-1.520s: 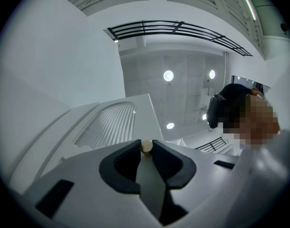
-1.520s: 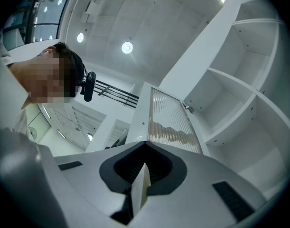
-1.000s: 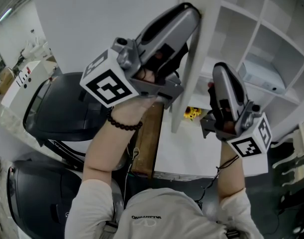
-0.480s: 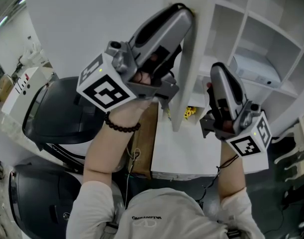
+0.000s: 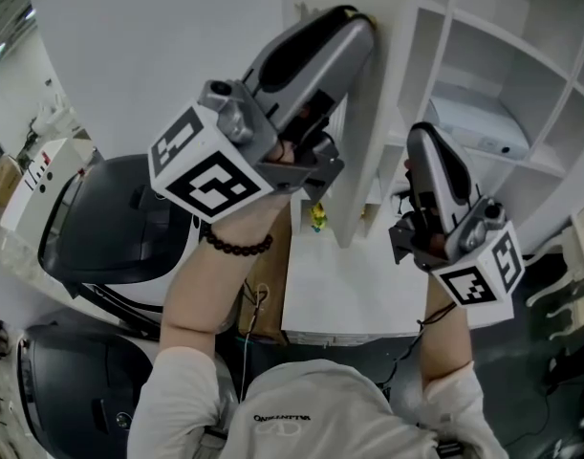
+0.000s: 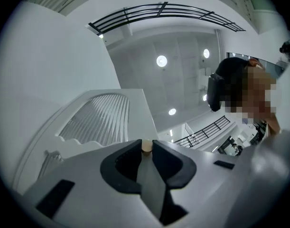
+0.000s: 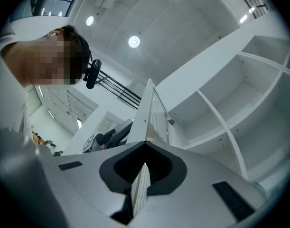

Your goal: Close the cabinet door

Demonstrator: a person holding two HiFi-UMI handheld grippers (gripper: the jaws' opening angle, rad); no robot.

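The closing of the cabinet door [image 5: 363,142] is judged to be under way. The door is standing edge-on just right of the left gripper [image 5: 360,25], and its small tan knob [image 6: 146,147] is being pinched between that gripper's nearly closed jaws. The right gripper [image 7: 145,144] is being held with its jaws together and nothing between them. The door's inner face is lying just ahead and to its left, the open shelves [image 7: 220,127] to its right; contact there cannot be told. Next, the door is likely to need swinging toward the shelves, with the knob gripped and the right gripper drawn clear of the narrowing gap. On the shirt [image 5: 301,409] below both grippers a short line of print is showing, too small to be read; the cubes are bearing only square markers.
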